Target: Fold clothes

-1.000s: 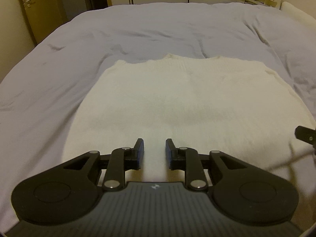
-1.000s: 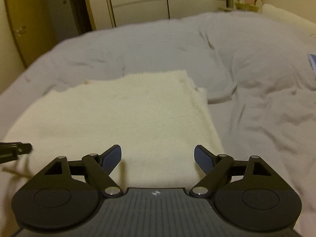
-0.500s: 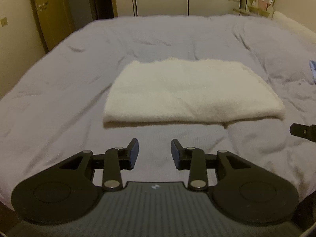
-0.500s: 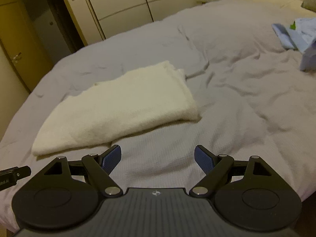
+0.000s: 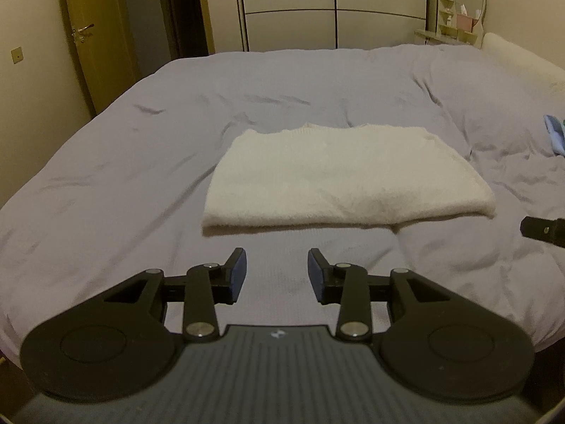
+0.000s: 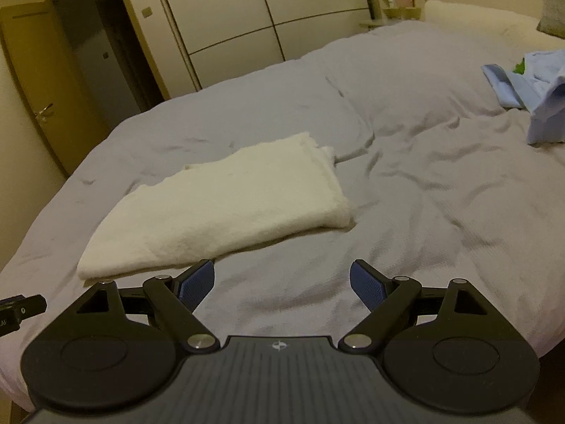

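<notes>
A cream knitted garment (image 5: 346, 176) lies folded into a flat rectangle on the lilac bed cover (image 5: 106, 176). In the left wrist view my left gripper (image 5: 277, 258) hangs over bare cover just in front of the garment's near fold, open to a narrow gap with nothing in it. In the right wrist view the garment (image 6: 219, 208) lies ahead to the left, and my right gripper (image 6: 282, 270) stands wide open over the cover (image 6: 423, 212), holding nothing. Each gripper's tip shows at the other view's edge: the right one (image 5: 543, 228), the left one (image 6: 21, 309).
A heap of light blue clothes (image 6: 529, 88) lies at the far right of the bed, its edge also in the left wrist view (image 5: 556, 134). Wardrobe doors (image 5: 335, 7) stand behind the bed, and a wooden door (image 5: 88, 35) is at the left.
Both grippers have drawn back and up from over the garment to the near side of the bed. The left jaws have widened a little. The garment now shows whole, folded.
</notes>
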{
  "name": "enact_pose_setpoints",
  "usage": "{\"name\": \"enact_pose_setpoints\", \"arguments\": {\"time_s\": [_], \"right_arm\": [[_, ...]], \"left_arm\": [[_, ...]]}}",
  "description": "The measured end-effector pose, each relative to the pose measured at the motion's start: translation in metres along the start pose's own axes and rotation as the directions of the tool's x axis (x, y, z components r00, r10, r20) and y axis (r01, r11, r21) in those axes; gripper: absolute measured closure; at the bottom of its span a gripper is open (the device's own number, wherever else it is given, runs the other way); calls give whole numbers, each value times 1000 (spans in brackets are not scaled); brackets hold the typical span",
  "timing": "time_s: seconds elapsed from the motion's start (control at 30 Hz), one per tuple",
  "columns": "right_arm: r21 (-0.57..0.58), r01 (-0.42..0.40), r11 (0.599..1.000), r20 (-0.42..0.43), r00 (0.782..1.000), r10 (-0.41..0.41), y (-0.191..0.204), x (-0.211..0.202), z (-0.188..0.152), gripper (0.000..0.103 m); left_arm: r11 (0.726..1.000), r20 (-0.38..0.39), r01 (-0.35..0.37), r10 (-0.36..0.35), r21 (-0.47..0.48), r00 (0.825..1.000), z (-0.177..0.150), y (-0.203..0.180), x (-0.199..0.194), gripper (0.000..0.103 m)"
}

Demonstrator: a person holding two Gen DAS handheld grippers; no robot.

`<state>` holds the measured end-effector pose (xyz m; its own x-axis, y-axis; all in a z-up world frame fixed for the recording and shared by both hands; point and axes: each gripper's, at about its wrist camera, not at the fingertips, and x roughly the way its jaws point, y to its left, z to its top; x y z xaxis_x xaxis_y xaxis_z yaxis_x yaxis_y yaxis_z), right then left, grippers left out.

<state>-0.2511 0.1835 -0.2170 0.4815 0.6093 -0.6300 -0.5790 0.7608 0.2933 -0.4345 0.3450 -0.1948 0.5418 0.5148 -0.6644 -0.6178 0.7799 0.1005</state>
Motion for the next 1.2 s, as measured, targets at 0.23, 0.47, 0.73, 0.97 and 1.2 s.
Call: {"name": "enact_pose_setpoints", "arguments": {"time_s": [0.23, 0.47, 0.73, 0.97, 1.2], "right_arm": [[-2, 11, 1000, -30, 999, -11, 0, 20, 3, 17], [81, -54, 995, -55, 997, 59, -14, 48, 3, 17], [584, -348, 734, 72, 922, 380, -84, 105, -20, 23], [719, -373, 586, 156, 909, 387, -107, 156, -21, 24], [702, -285, 653, 107, 948, 298, -92, 197, 3, 45]], "left_arm": [[1000, -32, 19, -18, 16, 999, 4, -4, 24, 67], [999, -67, 45, -44, 4, 997, 4, 3, 56, 66], [941, -92, 163, -198, -298, 976, -1, 49, 119, 60], [752, -34, 186, -267, -632, 963, -1, 94, 188, 51], [676, -1, 184, -265, -713, 964, 14, 110, 234, 61]]}}
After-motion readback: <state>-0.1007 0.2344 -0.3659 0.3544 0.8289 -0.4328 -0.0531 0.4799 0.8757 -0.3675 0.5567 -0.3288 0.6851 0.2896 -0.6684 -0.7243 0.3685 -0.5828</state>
